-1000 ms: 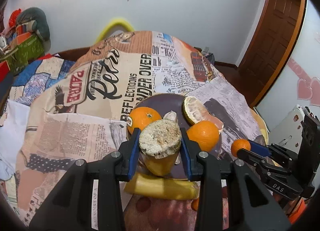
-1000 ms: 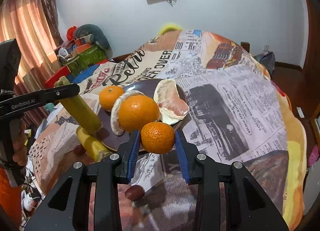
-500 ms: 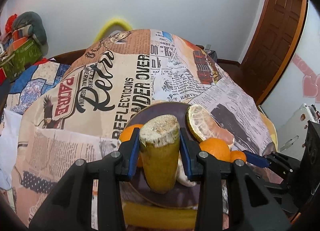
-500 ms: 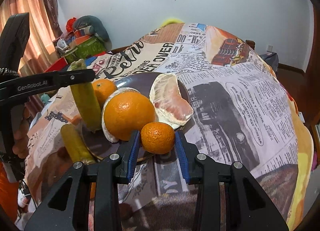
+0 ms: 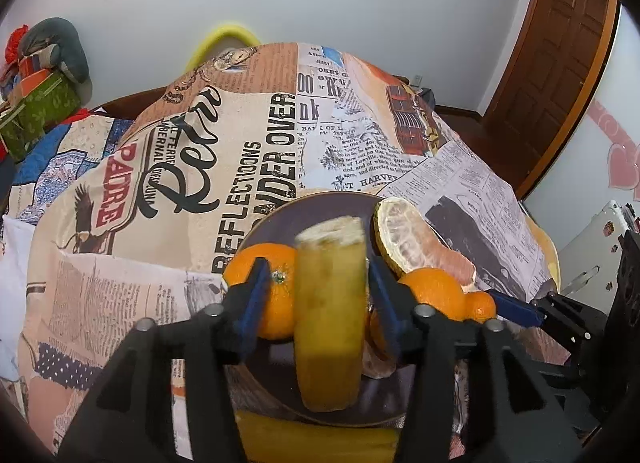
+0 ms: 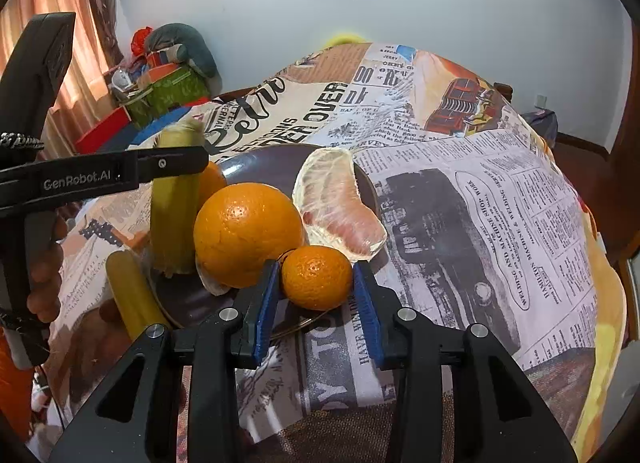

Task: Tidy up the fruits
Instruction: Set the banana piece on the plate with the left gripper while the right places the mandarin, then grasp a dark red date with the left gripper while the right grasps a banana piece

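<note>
A dark round plate (image 5: 320, 207) (image 6: 256, 167) sits on a newspaper-print cloth. My left gripper (image 5: 318, 295) has its jaws spread; a yellow-green cut stalk piece (image 5: 330, 327) (image 6: 174, 207) stands between them with gaps on both sides, its lower end on the plate. On the plate lie an orange (image 5: 276, 295), a larger orange (image 6: 248, 235) (image 5: 434, 293) and a peeled pomelo segment (image 6: 340, 207) (image 5: 416, 243). My right gripper (image 6: 316, 283) holds a small mandarin (image 6: 317, 277) (image 5: 480, 306) at the plate's near edge.
A second yellow stalk piece (image 5: 316, 439) (image 6: 134, 295) lies off the plate at its near-left edge. The cloth (image 6: 480, 203) drops away at right. Boxes and clutter (image 6: 164, 87) stand at far left; a wooden door (image 5: 560, 63) is at right.
My left gripper lowered the stalk onto the plate and its jaws have spread apart from it. My right gripper moved forward with the mandarin to the plate's edge.
</note>
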Demonstrator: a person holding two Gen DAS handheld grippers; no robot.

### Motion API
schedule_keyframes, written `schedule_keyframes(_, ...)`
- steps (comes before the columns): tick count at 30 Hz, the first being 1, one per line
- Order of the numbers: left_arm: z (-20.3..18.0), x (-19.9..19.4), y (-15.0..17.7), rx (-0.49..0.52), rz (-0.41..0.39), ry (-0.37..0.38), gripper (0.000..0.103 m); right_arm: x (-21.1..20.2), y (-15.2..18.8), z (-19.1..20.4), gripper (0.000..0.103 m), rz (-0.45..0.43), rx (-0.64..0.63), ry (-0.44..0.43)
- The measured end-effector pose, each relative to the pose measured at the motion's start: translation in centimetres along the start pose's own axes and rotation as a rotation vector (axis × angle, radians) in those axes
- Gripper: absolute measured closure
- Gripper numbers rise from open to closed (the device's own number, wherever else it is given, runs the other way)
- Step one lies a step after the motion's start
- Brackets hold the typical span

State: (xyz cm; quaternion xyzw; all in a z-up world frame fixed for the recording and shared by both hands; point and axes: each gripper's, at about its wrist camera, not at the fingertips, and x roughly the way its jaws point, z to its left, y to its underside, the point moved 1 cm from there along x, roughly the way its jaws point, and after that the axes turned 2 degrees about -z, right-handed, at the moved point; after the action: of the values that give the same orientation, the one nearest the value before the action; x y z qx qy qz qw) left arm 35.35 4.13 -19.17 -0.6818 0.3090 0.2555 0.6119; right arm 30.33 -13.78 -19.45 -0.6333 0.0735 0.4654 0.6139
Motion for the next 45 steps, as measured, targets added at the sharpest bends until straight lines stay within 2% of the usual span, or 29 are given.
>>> schedule_keyframes(8, 0.3, -2.7, 0.5, -0.001, -0.026, -0.002, 0.050, -1.1, 0.2, 0.4, 0.060, -0.005, -0.013, 0.010)
schedule_keyframes(17, 1.8, -7.1, 2.2, -0.013, -0.059, -0.027, 0.047, -3.6, -0.3, 1.9, 0.059, -0.043, -0.039, 0.000)
schedule_keyframes(24, 3.4, -9.2, 4.7, -0.031, -0.048, -0.043, 0.047, -4.4, -0.2, 4.3, 0.059, -0.055, -0.081, -0.034)
schedule_keyframes(38, 4.9, -6.2, 11.5, -0.092, 0.110, -0.008, 0.048, -1.8, 1.7, 7.5, 0.059, 0.034, -0.133, -0.099)
schedule_keyframes(40, 4.9, -5.5, 11.9, -0.106, 0.126, 0.013, 0.057, -1.4, 1.9, 7.6, 0.059, 0.044, -0.130, -0.107)
schedule_keyframes(45, 4.5, -5.0, 12.1, -0.093, 0.122, 0.036, 0.067, -0.5, 2.3, 8.0, 0.059, 0.069, -0.138, -0.129)
